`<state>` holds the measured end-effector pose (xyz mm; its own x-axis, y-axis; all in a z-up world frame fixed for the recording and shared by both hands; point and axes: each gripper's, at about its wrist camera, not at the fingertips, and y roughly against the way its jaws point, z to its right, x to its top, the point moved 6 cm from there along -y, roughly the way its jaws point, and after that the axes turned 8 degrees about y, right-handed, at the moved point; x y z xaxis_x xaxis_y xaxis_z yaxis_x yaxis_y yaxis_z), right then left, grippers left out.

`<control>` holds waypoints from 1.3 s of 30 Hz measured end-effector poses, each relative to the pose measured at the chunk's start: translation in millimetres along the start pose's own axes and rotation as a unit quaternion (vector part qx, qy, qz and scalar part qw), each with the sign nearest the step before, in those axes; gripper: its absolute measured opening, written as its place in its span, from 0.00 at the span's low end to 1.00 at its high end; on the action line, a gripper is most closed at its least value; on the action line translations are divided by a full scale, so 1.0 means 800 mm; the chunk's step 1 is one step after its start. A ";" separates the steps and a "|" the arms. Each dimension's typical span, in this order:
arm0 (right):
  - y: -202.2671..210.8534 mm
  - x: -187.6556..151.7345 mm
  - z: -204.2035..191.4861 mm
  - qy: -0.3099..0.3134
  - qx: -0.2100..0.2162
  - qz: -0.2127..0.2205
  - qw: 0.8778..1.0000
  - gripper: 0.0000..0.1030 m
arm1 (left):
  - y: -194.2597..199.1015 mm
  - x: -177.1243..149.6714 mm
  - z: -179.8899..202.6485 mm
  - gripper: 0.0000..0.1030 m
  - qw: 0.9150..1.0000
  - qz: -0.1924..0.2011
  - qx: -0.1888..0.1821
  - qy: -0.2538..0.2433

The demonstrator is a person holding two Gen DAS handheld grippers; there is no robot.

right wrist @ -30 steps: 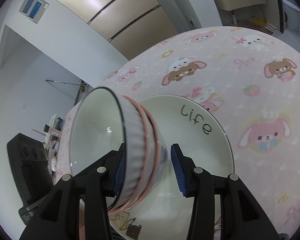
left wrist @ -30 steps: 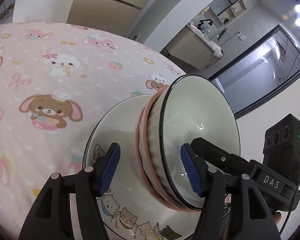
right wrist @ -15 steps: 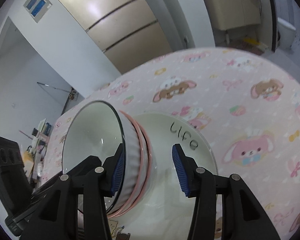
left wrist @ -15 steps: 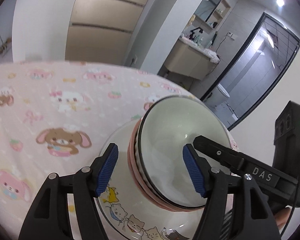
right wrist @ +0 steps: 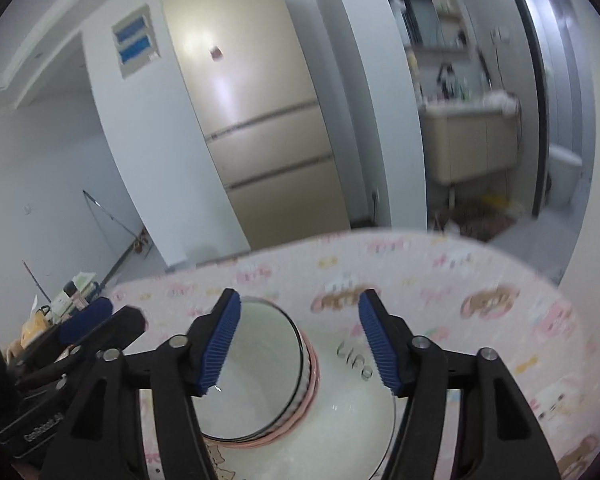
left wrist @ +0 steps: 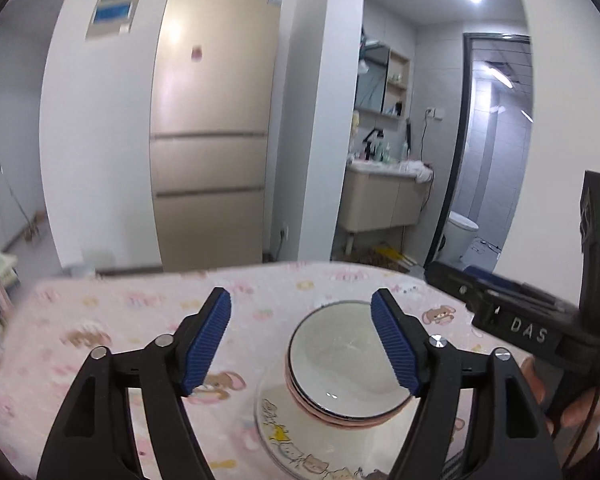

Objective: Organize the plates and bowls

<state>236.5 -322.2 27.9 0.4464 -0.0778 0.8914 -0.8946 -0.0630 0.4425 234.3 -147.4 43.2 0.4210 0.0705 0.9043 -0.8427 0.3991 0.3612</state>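
Note:
A stack of white bowls with pink rims (left wrist: 340, 372) sits on a white plate with cartoon cats (left wrist: 276, 432) on the pink tablecloth. My left gripper (left wrist: 300, 344) is open and empty, raised above and behind the stack. In the right wrist view the same bowls (right wrist: 260, 376) rest on the plate marked "Life" (right wrist: 352, 396). My right gripper (right wrist: 300, 344) is open and empty above them. The right gripper body also shows in the left wrist view (left wrist: 532, 320).
The round table with the pink cartoon cloth (left wrist: 100, 320) ends just beyond the plate. A beige fridge (left wrist: 212, 152) and a white wall stand behind it. A bathroom doorway (left wrist: 488, 160) is to the right. Clutter (right wrist: 60, 308) lies at the table's left.
Both grippers have lifted up and back from the bowl stack and tilted toward the room. The stack stays on the plate, free of the pads.

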 end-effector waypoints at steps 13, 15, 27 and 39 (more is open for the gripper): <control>0.129 0.011 -0.040 0.086 -0.055 0.148 0.984 1.00 | 0.089 0.014 -0.013 0.94 0.992 0.124 -0.015 -0.006; 0.141 0.005 -0.042 0.082 -0.051 0.159 0.982 1.00 | 0.097 0.009 -0.014 1.00 0.991 0.135 -0.021 -0.013; 0.140 -0.052 -0.052 0.102 -0.089 0.170 0.976 1.00 | 0.094 -0.051 -0.025 1.00 0.986 0.158 0.003 -0.050; 0.118 -0.082 -0.038 0.081 -0.122 0.159 0.976 1.00 | 0.064 -0.097 -0.013 1.00 0.988 0.123 -0.003 -0.091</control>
<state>121.8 -293.1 14.3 0.1543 0.1055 0.9824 -0.9747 0.1793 0.1338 161.8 -122.6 -10.8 0.1361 0.0012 0.9907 -0.9097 0.3963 0.1245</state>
